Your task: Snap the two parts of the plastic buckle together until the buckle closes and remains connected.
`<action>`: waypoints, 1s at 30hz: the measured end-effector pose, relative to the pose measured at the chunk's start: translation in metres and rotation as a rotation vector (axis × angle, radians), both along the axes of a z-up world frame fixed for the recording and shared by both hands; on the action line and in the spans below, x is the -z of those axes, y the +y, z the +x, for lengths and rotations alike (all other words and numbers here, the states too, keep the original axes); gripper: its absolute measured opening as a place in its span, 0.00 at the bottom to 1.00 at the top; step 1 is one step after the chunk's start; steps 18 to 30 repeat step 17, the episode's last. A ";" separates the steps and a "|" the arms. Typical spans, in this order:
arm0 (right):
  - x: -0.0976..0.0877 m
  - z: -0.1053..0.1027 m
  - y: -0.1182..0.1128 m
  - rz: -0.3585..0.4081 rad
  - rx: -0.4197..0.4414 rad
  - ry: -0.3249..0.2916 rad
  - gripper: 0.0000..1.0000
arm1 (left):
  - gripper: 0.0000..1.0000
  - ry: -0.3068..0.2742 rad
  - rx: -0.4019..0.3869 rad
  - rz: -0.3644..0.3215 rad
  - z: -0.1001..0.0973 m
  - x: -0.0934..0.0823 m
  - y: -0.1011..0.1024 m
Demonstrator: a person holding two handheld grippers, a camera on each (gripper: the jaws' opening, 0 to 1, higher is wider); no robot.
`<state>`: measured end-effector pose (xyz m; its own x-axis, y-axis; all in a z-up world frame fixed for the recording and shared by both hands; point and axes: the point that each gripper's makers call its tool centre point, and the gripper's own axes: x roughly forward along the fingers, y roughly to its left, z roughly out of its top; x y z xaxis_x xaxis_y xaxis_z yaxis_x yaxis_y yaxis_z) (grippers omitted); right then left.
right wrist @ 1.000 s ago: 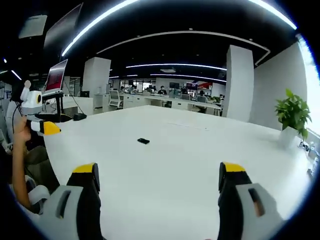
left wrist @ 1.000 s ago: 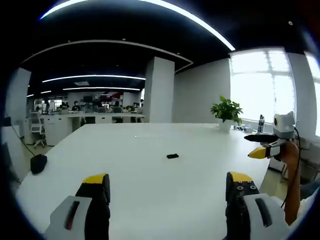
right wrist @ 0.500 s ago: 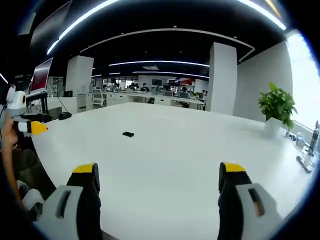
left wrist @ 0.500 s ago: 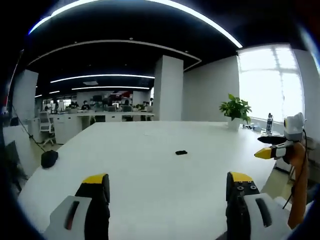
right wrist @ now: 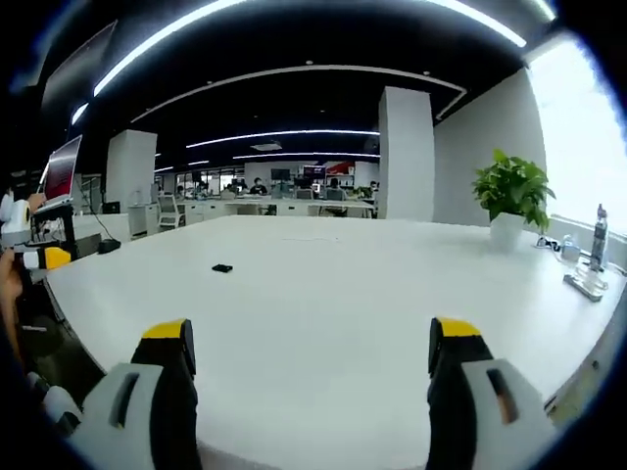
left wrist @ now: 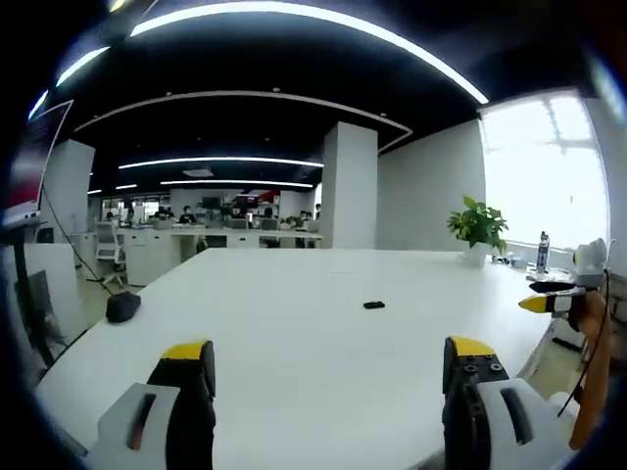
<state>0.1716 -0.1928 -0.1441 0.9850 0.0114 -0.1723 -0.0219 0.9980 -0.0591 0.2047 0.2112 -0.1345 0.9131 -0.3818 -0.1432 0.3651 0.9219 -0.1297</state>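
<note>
Both cameras have swung sideways over the last second, while the small dark buckle [left wrist: 373, 305] lies where it was, well out on the white table [left wrist: 294, 333]. Left gripper [left wrist: 333, 364] and right gripper [right wrist: 312, 345] each hold jaws spread wide with nothing between them. From here I would bring both in low and slowly, one toward each end of the buckle.

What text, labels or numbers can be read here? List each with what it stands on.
None can be read.
Laptop: its screen glows, too blurred to read.
Far wall display: red and dark patches, too small to read.
Buckle: a small dark shape on the table, no marking to tell.
Bottle: no label legible.
</note>
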 end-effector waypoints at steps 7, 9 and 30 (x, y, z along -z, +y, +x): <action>0.010 0.007 -0.001 -0.008 0.000 0.004 1.00 | 0.98 0.002 -0.033 0.007 0.015 0.017 -0.003; 0.011 0.004 0.001 -0.022 0.003 0.000 1.00 | 0.99 -0.005 0.002 0.004 0.015 0.021 -0.012; 0.016 -0.007 0.010 -0.061 -0.009 0.003 1.00 | 0.98 0.003 0.009 0.025 0.010 0.032 -0.014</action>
